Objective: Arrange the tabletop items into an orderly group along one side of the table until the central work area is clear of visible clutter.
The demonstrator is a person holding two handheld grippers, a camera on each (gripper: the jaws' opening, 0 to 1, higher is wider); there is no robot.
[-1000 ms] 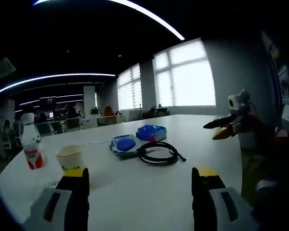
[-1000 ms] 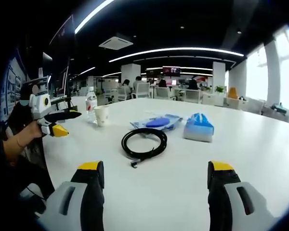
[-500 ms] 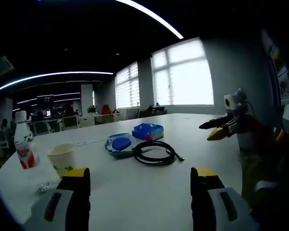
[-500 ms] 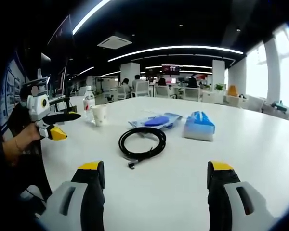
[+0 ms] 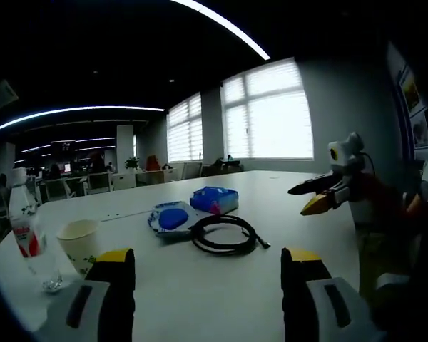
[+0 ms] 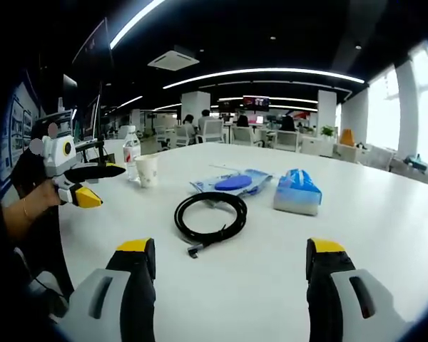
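Observation:
On the white table (image 6: 271, 263) lie a coiled black cable (image 6: 208, 217), a blue pouch in a clear wrapper (image 6: 233, 182), a blue tissue pack (image 6: 297, 192), a paper cup (image 6: 148, 171) and a plastic bottle (image 6: 132, 162) with a red label. The left gripper view has the same cable (image 5: 224, 234), pouch (image 5: 170, 217), tissue pack (image 5: 214, 200), cup (image 5: 80, 244) and bottle (image 5: 27, 239). My left gripper (image 5: 200, 265) is open above the table edge, empty. My right gripper (image 6: 227, 256) is open and empty too, short of the cable. Each gripper appears in the other's view, left gripper (image 6: 82, 183), right gripper (image 5: 315, 196).
The table is wide and round-edged. A hand (image 6: 30, 206) holds the left gripper at the table's edge. Office desks, chairs and seated people (image 6: 235, 132) fill the far room. Bright windows (image 5: 271, 110) stand behind the table.
The left view has swung so cup, bottle and cable sit further left and lower. The right view shifted only slightly. No object has moved and both grippers stay open.

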